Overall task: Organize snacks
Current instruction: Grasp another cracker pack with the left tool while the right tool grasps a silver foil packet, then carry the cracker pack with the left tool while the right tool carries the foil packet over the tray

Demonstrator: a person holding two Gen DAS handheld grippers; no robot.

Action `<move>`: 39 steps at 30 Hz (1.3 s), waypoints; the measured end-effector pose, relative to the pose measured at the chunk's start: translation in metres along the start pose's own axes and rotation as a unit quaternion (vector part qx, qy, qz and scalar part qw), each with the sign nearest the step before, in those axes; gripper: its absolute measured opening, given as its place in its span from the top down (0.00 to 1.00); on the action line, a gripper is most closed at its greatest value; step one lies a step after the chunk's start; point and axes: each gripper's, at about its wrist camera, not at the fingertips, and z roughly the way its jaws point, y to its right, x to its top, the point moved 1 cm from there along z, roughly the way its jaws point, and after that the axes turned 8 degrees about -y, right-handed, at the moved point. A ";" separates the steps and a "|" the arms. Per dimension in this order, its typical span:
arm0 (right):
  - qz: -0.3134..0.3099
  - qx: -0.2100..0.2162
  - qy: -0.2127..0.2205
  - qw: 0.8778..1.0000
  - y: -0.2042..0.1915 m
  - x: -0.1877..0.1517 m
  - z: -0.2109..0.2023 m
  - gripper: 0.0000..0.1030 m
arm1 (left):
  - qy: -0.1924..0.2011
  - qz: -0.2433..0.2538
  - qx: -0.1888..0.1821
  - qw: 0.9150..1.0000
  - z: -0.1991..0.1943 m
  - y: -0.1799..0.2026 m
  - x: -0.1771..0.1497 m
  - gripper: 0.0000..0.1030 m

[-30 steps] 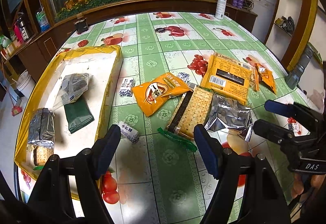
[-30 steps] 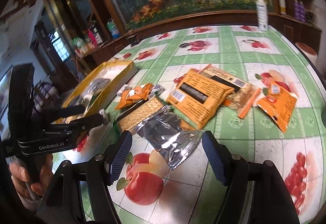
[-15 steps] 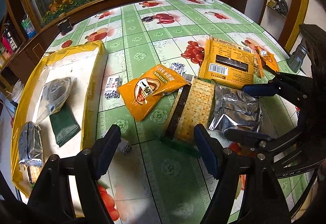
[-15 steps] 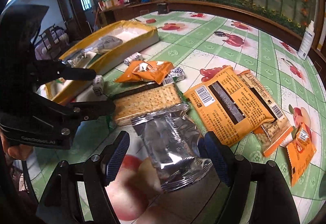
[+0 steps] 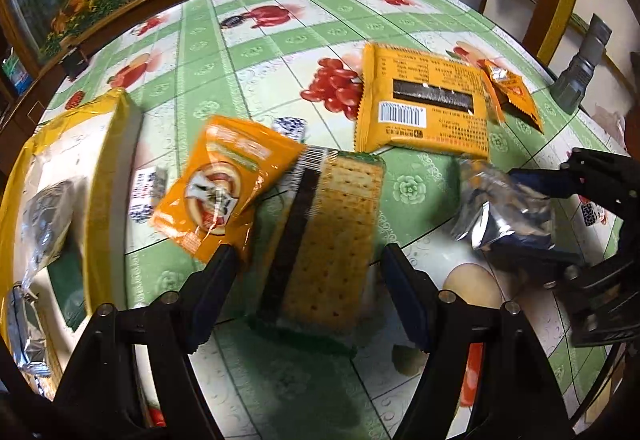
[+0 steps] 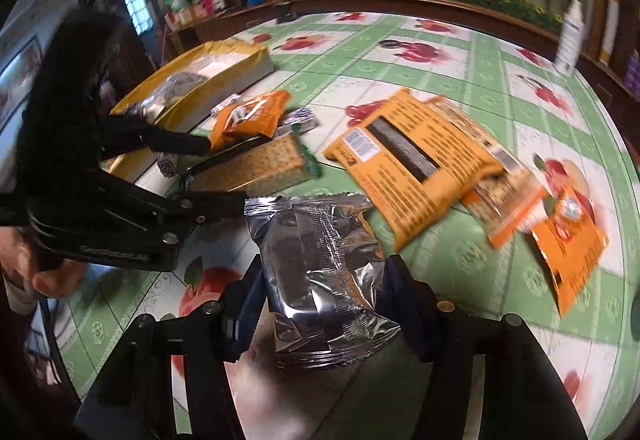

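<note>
left wrist view: left gripper (image 5: pixel 306 296) has its jaws wide apart over the cracker pack (image 5: pixel 328 240), which lies on the table (image 5: pixel 420 184) between the fingers, not pressed | right wrist view: right gripper (image 6: pixel 320 304) is closing, its pads already touch both sides of the silver packet (image 6: pixel 320 264); yellow tray (image 6: pixel 224 68) is at far left

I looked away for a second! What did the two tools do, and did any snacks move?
The right tool came down around the silver packet, and its jaws are closing on it. The left tool moved in over the cracker pack, open, gripping nothing. The orange packets and the yellow tray stayed where they were.
</note>
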 end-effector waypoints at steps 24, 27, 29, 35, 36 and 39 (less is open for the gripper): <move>0.076 0.058 0.087 0.992 -0.002 -0.015 -0.068 0.43 | 0.064 -0.081 0.020 0.994 -0.051 -0.014 -0.020 0.57; 0.069 0.063 0.095 0.991 -0.012 -0.012 -0.073 0.43 | 0.079 -0.098 0.028 0.992 -0.066 -0.022 -0.028 0.57; 0.062 0.065 0.097 0.991 -0.019 -0.009 -0.074 0.43 | 0.085 -0.105 0.038 0.990 -0.073 -0.027 -0.032 0.57; 0.045 0.072 0.101 0.991 -0.041 -0.002 -0.076 0.43 | 0.091 -0.125 0.044 0.987 -0.084 -0.044 -0.044 0.57; 0.041 0.073 0.100 0.991 -0.045 -0.001 -0.076 0.43 | 0.092 -0.128 0.044 0.986 -0.085 -0.046 -0.046 0.57; 0.033 0.075 0.100 0.992 -0.055 0.003 -0.074 0.43 | 0.094 -0.137 0.044 0.985 -0.088 -0.053 -0.052 0.57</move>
